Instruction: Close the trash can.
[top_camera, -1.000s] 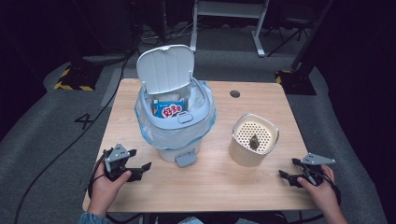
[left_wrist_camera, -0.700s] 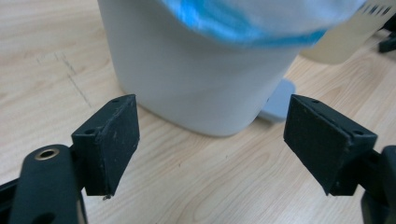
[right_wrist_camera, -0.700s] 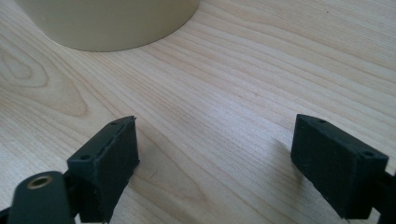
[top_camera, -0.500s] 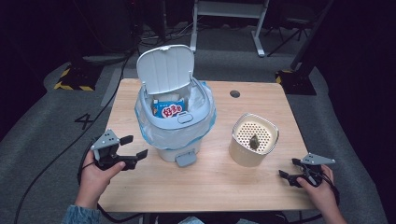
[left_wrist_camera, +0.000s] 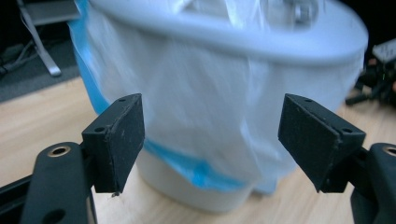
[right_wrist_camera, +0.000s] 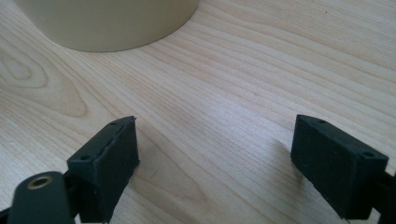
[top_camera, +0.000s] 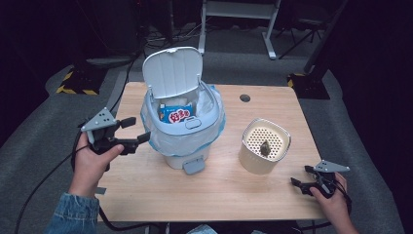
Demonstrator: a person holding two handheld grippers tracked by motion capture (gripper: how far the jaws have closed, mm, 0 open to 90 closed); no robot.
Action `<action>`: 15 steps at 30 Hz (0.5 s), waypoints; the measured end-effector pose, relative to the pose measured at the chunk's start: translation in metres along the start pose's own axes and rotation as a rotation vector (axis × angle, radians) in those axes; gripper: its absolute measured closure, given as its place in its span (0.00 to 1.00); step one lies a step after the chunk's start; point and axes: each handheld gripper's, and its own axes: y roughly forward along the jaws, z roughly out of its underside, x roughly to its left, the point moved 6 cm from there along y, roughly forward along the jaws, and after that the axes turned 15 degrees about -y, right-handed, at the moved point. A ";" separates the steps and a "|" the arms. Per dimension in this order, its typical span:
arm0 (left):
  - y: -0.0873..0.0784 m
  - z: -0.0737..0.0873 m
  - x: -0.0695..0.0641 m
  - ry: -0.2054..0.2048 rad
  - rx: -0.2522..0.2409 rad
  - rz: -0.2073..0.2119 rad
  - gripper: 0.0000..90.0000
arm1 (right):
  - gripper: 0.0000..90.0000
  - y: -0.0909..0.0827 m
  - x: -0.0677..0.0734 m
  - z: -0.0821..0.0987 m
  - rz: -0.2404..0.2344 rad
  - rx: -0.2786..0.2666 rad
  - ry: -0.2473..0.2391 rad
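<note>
White plastic pedal bin (top_camera: pixel 182 141), lined with a thin white bag edged in blue (top_camera: pixel 214 131), stands just left of the middle of the light wooden table (top_camera: pixel 214 195) with its hinged lid (top_camera: pixel 173 73) tipped up and back toward twelve o'clock. A blue and white snack packet (top_camera: pixel 176 114) lies inside, and a grey foot pedal (top_camera: pixel 194 165) juts from the base toward six o'clock.

At the bin's nine o'clock, the left gripper (top_camera: pixel 137 130) hangs above the table edge, level, pointing at the bag-covered wall just beside it without touching. Its jaws have just been closing a little, yet they stand wide apart with nothing between the pads; the left gripper view shows the blurred bag (left_wrist_camera: pixel 196 107) ahead of the gap.

A cream round canister with a perforated top (top_camera: pixel 264 146) stands at the bin's three o'clock, a small dark object resting on its holes. Well apart from it, near the table's corner at five o'clock, the right gripper (top_camera: pixel 299 185) sits low over the wood, jaws spread and empty; the right gripper view shows bare wood (right_wrist_camera: pixel 219 107) between the pads and the canister's base (right_wrist_camera: pixel 112 23) ahead.
</note>
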 end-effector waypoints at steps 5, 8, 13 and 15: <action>-0.001 -0.028 -0.001 -0.011 -0.055 0.020 0.28 | 0.17 0.000 0.000 0.000 0.000 0.000 0.000; 0.001 -0.040 -0.001 -0.006 -0.075 0.015 0.28 | 0.17 0.000 0.000 0.000 0.000 0.000 0.000; 0.005 -0.060 -0.002 -0.010 -0.113 0.014 0.28 | 0.17 0.000 0.000 0.000 0.000 0.000 0.000; 0.007 -0.069 -0.002 -0.016 -0.130 0.014 0.27 | 0.17 0.000 0.000 0.000 0.000 0.000 0.000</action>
